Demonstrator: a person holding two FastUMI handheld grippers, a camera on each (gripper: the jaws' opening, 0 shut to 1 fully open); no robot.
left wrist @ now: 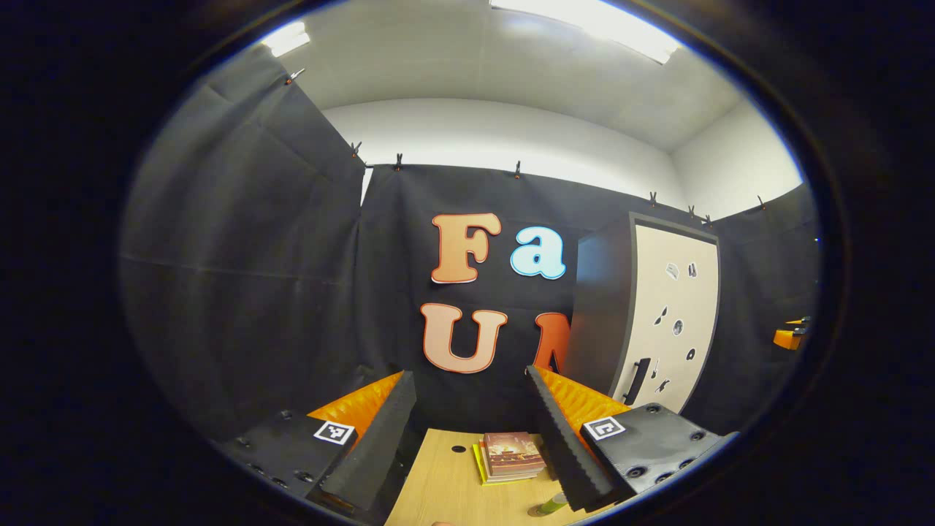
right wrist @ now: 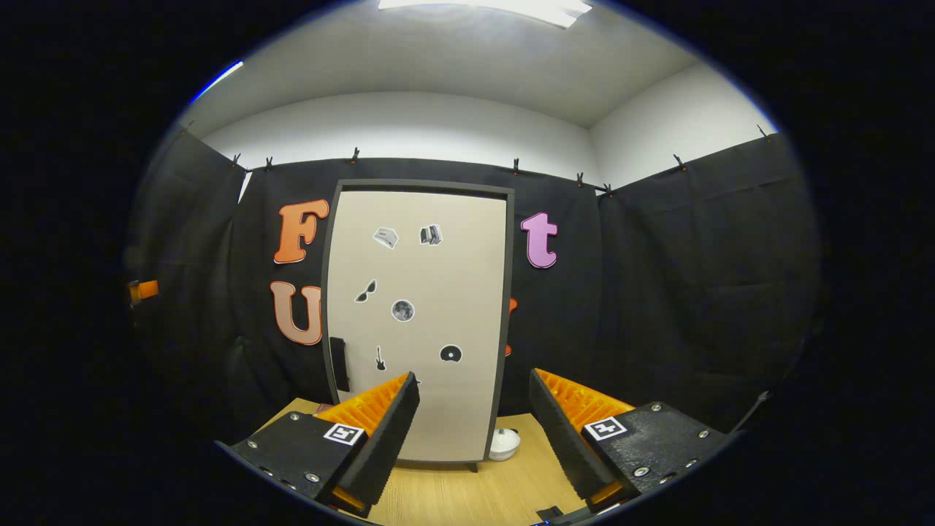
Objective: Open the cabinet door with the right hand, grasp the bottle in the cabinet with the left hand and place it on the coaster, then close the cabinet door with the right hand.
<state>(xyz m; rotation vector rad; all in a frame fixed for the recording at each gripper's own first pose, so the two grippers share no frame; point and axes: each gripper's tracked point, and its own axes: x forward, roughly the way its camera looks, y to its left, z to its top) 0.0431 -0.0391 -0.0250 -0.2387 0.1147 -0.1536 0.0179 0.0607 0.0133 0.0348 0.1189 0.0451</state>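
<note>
Wooden table (left wrist: pixel 445 486) carries stacked books (left wrist: pixel 511 455), cabinet (right wrist: pixel 416 321), white bowl (right wrist: pixel 504 443)

On the wooden table (left wrist: pixel 445 482) in your left gripper view you have a small stack of books (left wrist: pixel 511 456), a reddish-brown one on top and a yellow one underneath. In your right gripper view a small white object (right wrist: pixel 504 443) sits on the tabletop, and you can't tell what it is.
</note>
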